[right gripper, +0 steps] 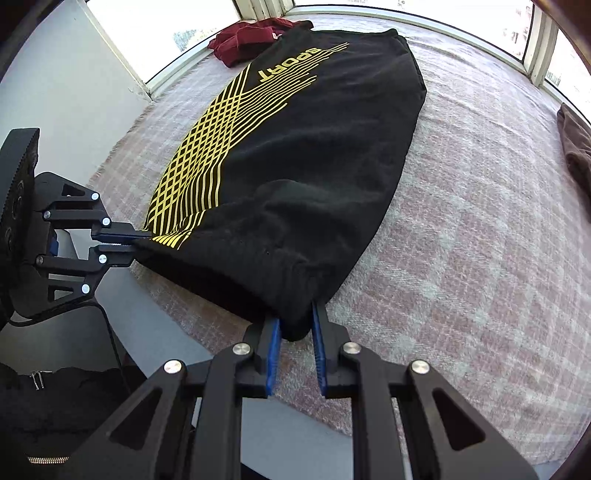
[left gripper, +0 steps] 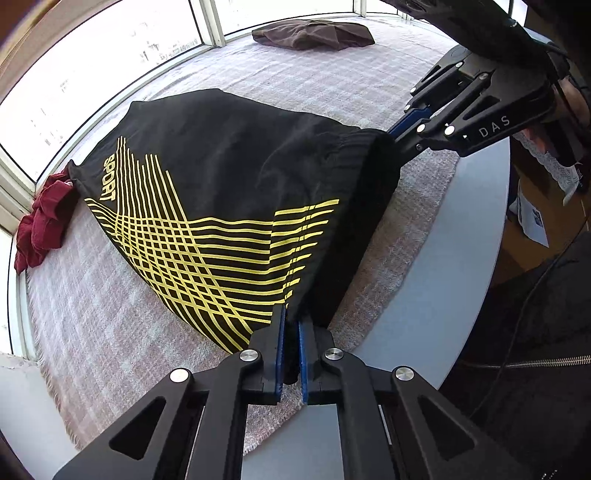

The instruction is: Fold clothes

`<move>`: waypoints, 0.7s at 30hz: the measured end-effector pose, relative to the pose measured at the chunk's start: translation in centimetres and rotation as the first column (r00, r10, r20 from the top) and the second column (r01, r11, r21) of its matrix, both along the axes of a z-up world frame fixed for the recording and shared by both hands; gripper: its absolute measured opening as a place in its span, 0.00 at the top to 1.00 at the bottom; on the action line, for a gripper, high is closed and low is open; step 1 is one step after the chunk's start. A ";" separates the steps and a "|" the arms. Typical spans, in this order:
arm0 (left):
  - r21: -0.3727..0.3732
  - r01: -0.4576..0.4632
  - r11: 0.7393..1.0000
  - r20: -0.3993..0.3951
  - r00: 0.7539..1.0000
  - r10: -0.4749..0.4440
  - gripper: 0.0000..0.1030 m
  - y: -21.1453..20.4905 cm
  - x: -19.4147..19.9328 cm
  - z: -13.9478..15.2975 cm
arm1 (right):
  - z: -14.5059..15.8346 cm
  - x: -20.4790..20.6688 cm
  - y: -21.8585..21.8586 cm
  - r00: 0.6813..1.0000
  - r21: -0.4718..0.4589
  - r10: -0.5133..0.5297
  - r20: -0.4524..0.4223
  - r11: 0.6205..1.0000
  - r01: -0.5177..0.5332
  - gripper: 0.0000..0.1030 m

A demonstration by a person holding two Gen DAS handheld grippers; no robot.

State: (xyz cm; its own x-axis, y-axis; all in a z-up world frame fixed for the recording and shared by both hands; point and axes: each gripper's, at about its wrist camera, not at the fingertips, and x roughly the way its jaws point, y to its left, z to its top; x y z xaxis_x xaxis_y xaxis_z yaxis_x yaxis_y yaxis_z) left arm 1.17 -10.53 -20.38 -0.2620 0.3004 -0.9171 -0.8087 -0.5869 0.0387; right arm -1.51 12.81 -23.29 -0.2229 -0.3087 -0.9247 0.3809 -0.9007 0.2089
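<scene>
The black sport shorts [left gripper: 229, 177] lie on the checked blanket [left gripper: 110, 314], filling the middle of the left wrist view, with the yellow line print and the word SPORT toward the left of the frame. Their long axis runs from the gathered waistband at the lower and right edges of that view up and away to the hem at the upper left, so the garment points away from both tools toward the windows.

The left gripper [left gripper: 291, 332] sits at the bottom centre of its own view, blue pads pressed together on one corner of the waistband. The right gripper [right gripper: 295, 328] sits at the bottom centre of its view and pinches the other corner, a thicker bunch of black cloth wedged between its pads. Each tool shows in the other's camera: the right one at the upper right of the left view, the left one at the middle left of the right view.

Both hands are equally near, one at each end of the waistband, with the whole length of the shorts stretching ahead. I'd judge a fold would carry the waistband forward along that axis toward the hem.

A dark red garment [left gripper: 40, 225] lies just beside the far hem; a brown one [left gripper: 314, 35] rests well apart.
</scene>
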 end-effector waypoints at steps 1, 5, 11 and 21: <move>0.009 -0.009 1.000 0.007 1.000 0.008 0.95 0.1 -0.3 -0.2 | 0.0 -0.3 -0.3 1.000 -0.011 -0.005 0.012 1.000 0.005 0.85; 0.044 -0.023 0.999 0.029 0.999 0.021 0.95 0.5 0.3 0.1 | 0.3 -0.5 -0.1 1.000 -0.034 -0.008 0.029 0.999 0.009 0.85; 0.008 0.031 0.999 -0.013 0.999 -0.031 0.86 0.9 3.0 0.4 | -0.5 -0.5 -0.7 0.999 0.003 0.011 0.040 1.000 -0.011 0.85; 0.211 -0.401 0.891 0.499 0.828 0.255 0.68 -7.7 -0.3 -0.6 | -0.1 -0.2 -0.6 0.999 0.022 0.024 0.035 0.999 -0.025 0.85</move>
State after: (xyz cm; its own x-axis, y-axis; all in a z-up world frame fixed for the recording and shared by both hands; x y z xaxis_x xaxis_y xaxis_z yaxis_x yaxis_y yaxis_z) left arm 0.84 -18.19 -20.97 0.0207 0.5452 -0.8381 -0.4494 -0.7437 -0.4949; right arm -1.68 12.17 -23.40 -0.1832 -0.2924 -0.9386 0.3960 -0.8958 0.2018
